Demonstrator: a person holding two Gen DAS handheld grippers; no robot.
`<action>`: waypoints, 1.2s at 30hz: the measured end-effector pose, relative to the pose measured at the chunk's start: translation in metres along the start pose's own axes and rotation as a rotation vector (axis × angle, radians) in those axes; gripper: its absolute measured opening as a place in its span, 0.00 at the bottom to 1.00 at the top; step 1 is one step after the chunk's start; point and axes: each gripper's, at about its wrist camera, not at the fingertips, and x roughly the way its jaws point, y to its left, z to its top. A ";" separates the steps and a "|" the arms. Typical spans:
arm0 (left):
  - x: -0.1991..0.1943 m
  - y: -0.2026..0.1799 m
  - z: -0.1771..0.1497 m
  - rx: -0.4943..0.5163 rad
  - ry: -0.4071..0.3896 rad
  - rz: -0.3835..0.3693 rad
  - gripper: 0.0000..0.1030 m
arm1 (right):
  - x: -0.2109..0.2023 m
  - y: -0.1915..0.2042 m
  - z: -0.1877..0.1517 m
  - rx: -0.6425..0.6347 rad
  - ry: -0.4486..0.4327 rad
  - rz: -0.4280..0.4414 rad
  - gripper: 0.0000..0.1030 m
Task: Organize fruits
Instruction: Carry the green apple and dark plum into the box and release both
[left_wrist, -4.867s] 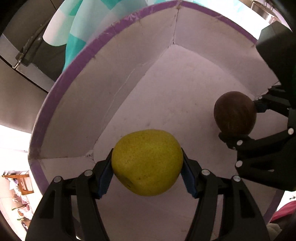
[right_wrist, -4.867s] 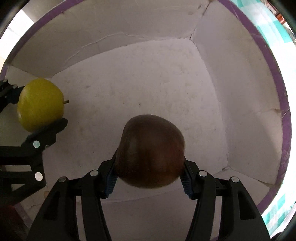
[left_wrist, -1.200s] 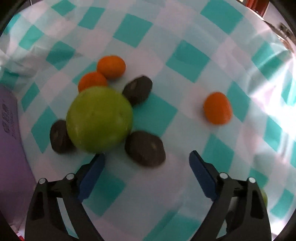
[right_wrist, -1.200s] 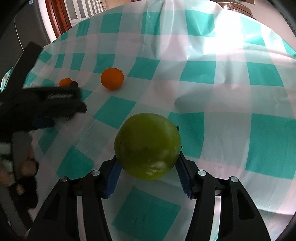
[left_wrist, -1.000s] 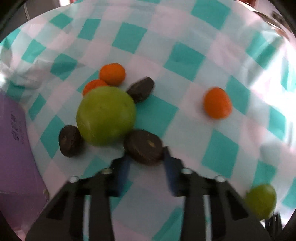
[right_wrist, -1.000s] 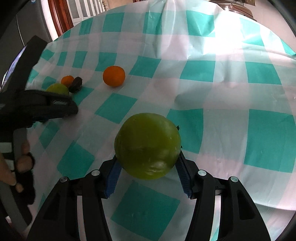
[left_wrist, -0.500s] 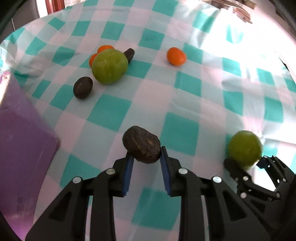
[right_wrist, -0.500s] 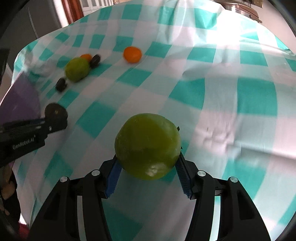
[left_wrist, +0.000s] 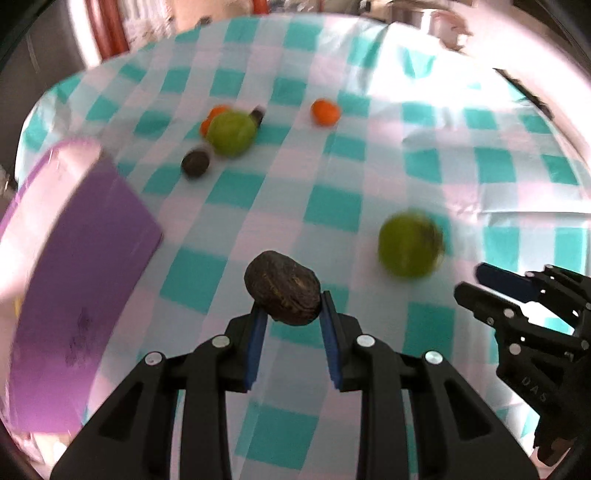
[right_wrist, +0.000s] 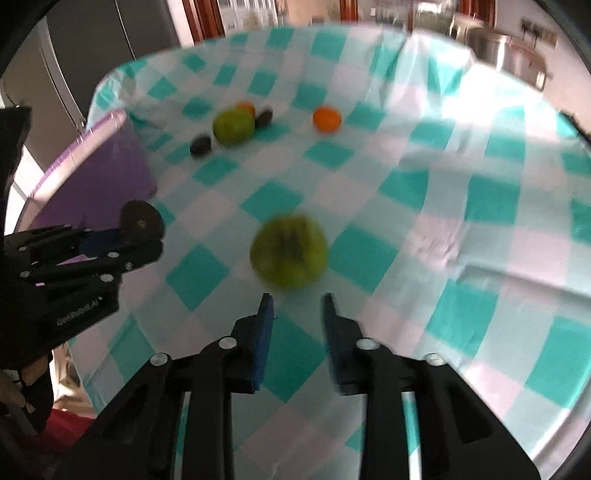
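Note:
My left gripper is shut on a dark brown wrinkled fruit, held above the teal-checked tablecloth. From the right wrist view the same gripper and its brown fruit show at the left. My right gripper has nothing between its blue pads, and its jaws are closing. A blurred green round fruit lies just beyond its fingertips, free of them. In the left wrist view this green fruit is up and to the left of the right gripper.
A purple box with a white inside stands at the left. Farther back lie another green fruit, oranges, and small dark fruits. A person's hand holds the left gripper.
The green fruit has come out of the right gripper's pads and now sits blurred ahead of them. Both grippers have risen and pulled back from the fruit cluster. The left closed on the brown fruit.

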 end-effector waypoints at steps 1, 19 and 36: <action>0.003 0.005 -0.003 0.002 0.007 0.001 0.28 | 0.005 -0.003 -0.003 0.015 0.019 -0.012 0.64; -0.025 0.077 -0.047 -0.106 -0.012 0.068 0.28 | 0.103 0.055 0.074 -0.127 0.022 0.009 0.56; -0.054 0.108 -0.055 -0.128 -0.046 0.073 0.28 | 0.090 0.044 0.062 0.004 0.031 0.065 0.57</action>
